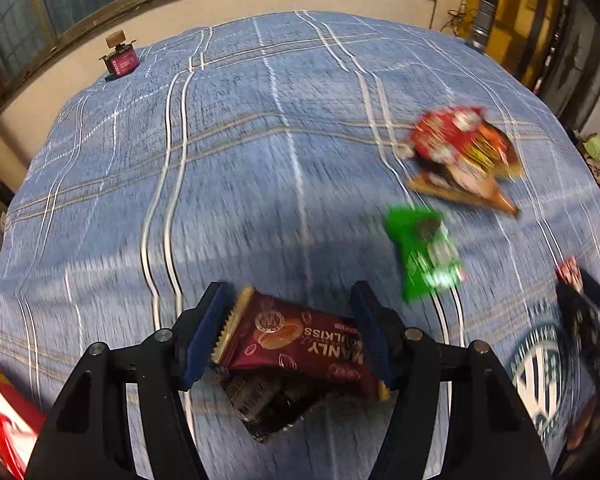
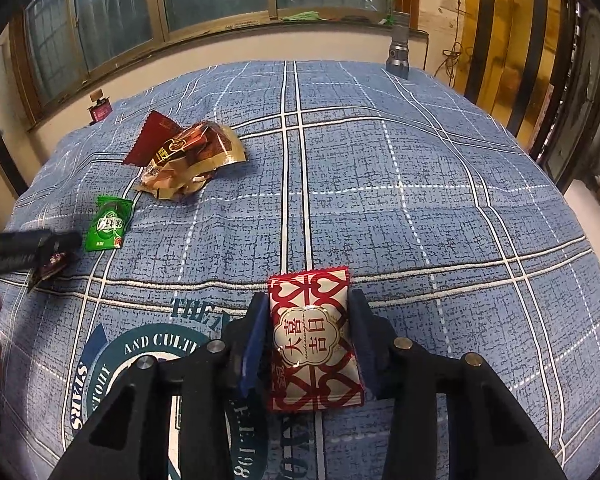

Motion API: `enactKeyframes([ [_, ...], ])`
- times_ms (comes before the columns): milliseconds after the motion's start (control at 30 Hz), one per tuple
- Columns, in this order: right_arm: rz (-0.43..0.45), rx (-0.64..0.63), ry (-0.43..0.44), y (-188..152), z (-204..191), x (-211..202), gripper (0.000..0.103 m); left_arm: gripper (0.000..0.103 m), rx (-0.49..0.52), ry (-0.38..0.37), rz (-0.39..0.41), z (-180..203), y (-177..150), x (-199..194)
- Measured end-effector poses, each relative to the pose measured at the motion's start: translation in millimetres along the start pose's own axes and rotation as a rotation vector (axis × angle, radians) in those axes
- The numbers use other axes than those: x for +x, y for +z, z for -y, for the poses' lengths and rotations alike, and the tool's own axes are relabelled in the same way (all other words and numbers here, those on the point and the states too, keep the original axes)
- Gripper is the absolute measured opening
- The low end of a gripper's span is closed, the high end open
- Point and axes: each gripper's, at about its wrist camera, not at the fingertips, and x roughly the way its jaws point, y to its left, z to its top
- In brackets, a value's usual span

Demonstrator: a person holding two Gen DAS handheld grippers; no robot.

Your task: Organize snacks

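Observation:
My left gripper (image 1: 292, 312) is shut on a dark red snack packet (image 1: 300, 340), with a dark foil packet (image 1: 268, 404) under it, above the blue checked cloth (image 1: 228, 168). My right gripper (image 2: 308, 320) is shut on a red and white snack packet (image 2: 314, 340) with hearts. A green packet (image 1: 424, 256) lies ahead to the right of the left gripper, and shows in the right wrist view (image 2: 108, 224) at far left. A pile of red and gold snack packets (image 1: 460, 152) lies beyond it, seen also in the right wrist view (image 2: 184, 156).
A small pink bottle (image 1: 120, 60) stands at the far left edge of the cloth. A grey flashlight (image 2: 398, 50) stands at the far edge. A red and white box (image 1: 0, 420) sits at the near left. The left gripper (image 2: 28, 252) shows at the right view's left side.

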Motion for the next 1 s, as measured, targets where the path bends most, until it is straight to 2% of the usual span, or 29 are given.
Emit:
enactKeyframes([
  [100, 0.0, 0.001, 0.009, 0.0, 1.4, -0.3, 0.043, 0.064, 0.009, -0.06, -0.017, 7.0, -27.1, -14.2],
  [200, 0.001, 0.005, 0.017, -0.7, 2.8, -0.9, 0.043, 0.064, 0.07, -0.125, -0.022, 20.8, -66.6, -37.4],
  [267, 0.0, 0.016, 0.027, -0.6, 5.0, -1.2, 0.043, 0.064, 0.075, -0.214, -0.019, 23.4, -94.0, -60.4],
  [300, -0.001, 0.023, 0.032, -0.1, 6.1, -1.5, 0.043, 0.064, 0.059, -0.232, 0.005, 20.1, -100.4, -71.9],
  [400, -0.005, 0.066, 0.078, 0.1, 13.1, -3.3, 0.043, 0.064, -0.056, -0.28, 0.149, -8.9, -110.1, -121.7],
  [467, -0.013, 0.098, 0.123, 0.2, 18.7, -4.6, 0.043, 0.069, -0.109, -0.262, 0.185, -24.8, -113.4, -142.9],
  [567, -0.026, 0.135, 0.2, -3.7, 28.6, -8.5, 0.044, 0.071, -0.086, -0.219, 0.154, -25.1, -120.2, -143.5],
  [633, -0.029, 0.114, 0.231, -10.8, 30.8, -13.8, 0.048, 0.071, -0.063, -0.219, 0.152, -18.8, -127.6, -139.9],
  [700, -0.029, 0.083, 0.256, -16.8, 29.6, -19.5, 0.06, 0.071, 0.003, -0.211, 0.153, -9.5, -136.2, -136.0],
  [767, -0.027, 0.032, 0.257, -23.8, 25.2, -25.9, 0.064, 0.071, 0.113, -0.156, 0.171, 7.9, -140.0, -133.1],
  [800, -0.029, 0.006, 0.24, -25.6, 23.8, -28.7, 0.064, 0.071, 0.187, -0.122, 0.202, 18.3, -140.9, -135.7],
  [867, -0.023, -0.02, 0.213, -29.7, 24.6, -33.6, 0.064, 0.071, 0.296, -0.103, 0.242, 31.3, -144.2, -140.5],
  [1000, -0.031, -0.038, 0.17, -21.6, 34.5, -36.1, 0.064, 0.071, 0.475, -0.125, 0.24, 50.1, -146.4, -137.9],
])
